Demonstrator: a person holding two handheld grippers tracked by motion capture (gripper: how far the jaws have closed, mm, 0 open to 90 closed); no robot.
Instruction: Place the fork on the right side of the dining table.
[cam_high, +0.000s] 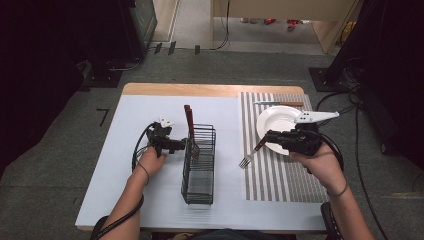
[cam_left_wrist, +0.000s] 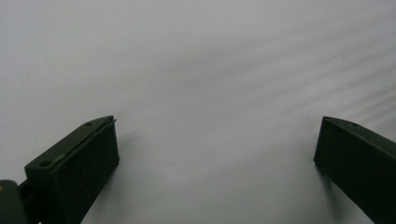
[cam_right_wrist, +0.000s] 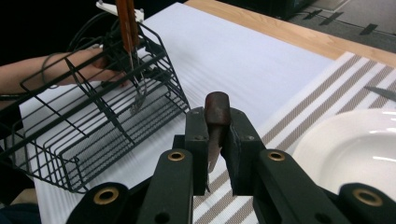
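A fork (cam_high: 248, 157) with a brown handle (cam_right_wrist: 217, 108) hangs tines-down over the striped placemat (cam_high: 280, 172), and my right gripper (cam_high: 268, 137) (cam_right_wrist: 217, 135) is shut on that handle. A black wire basket (cam_high: 199, 167) (cam_right_wrist: 88, 126) stands on the white mat with brown-handled cutlery (cam_high: 188, 119) (cam_right_wrist: 127, 23) upright in its far end. My left gripper (cam_high: 180, 145) sits beside the basket's left wall. It is open (cam_left_wrist: 215, 144), and nothing but white mat shows between its jaws.
A white plate (cam_high: 280, 121) (cam_right_wrist: 355, 144) rests on the placemat just behind my right gripper. A knife (cam_high: 280, 103) lies past the plate. The wooden table edge (cam_high: 200, 90) runs along the far side, and cables (cam_high: 360, 150) trail on the right.
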